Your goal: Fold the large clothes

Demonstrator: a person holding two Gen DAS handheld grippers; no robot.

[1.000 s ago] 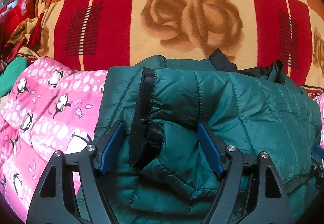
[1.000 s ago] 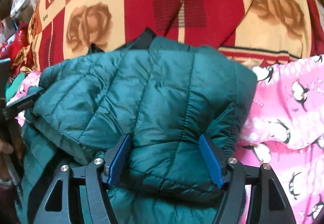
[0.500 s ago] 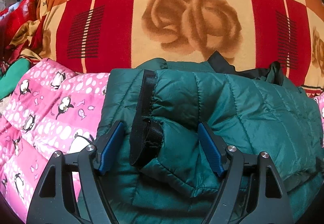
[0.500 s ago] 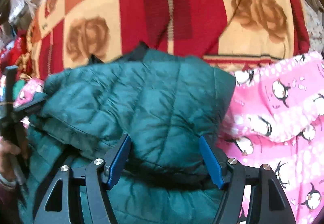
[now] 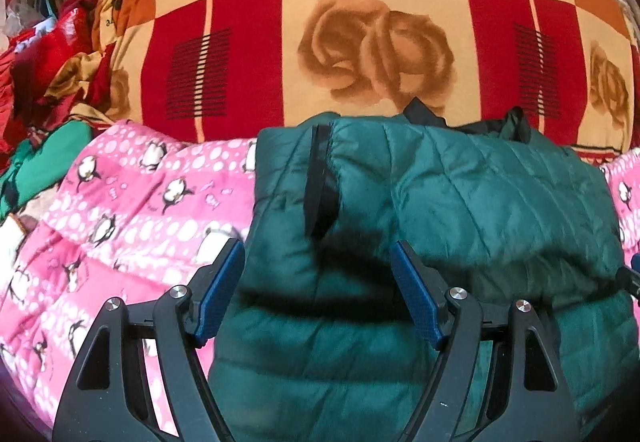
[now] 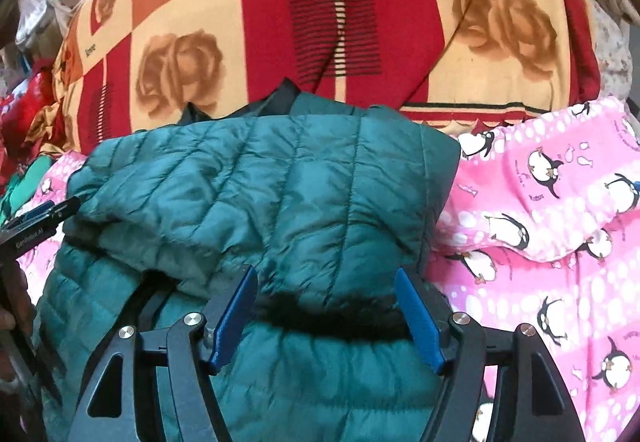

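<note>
Green puffer jacket (image 5: 460,202) lies folded in a thick bundle on the pink penguin blanket (image 5: 132,202), top layer doubled over the lower one. Black trim strip (image 5: 318,178) runs down the jacket's left folded edge; bit of black lining or collar pokes out at the far edge. Behind it, red-orange-cream rose blanket (image 5: 360,54) with "love" print, bulging up. Far left, heap of red cloth (image 5: 52,58) and a green cloth (image 5: 44,162).

Left claw (image 5: 318,296): spread wide, blue pads apart, nothing pinched. Hangs over the near left part of the jacket; left pad sits about at the jacket's left edge by the pink blanket, right pad over the quilted fabric. Whether it touches the fabric, cannot tell.

Right claw (image 6: 328,316): also spread, blue pads apart, empty. Sits at the near edge of the jacket (image 6: 280,194) top fold, dark shadow line right between the pads. Contact unclear.

In the right view the pink penguin blanket (image 6: 552,226) fills the right side, rose blanket (image 6: 320,22) behind. Left claw body shows at the left frame edge (image 6: 36,226), next to the jacket's left side, with part of a hand below it.
</note>
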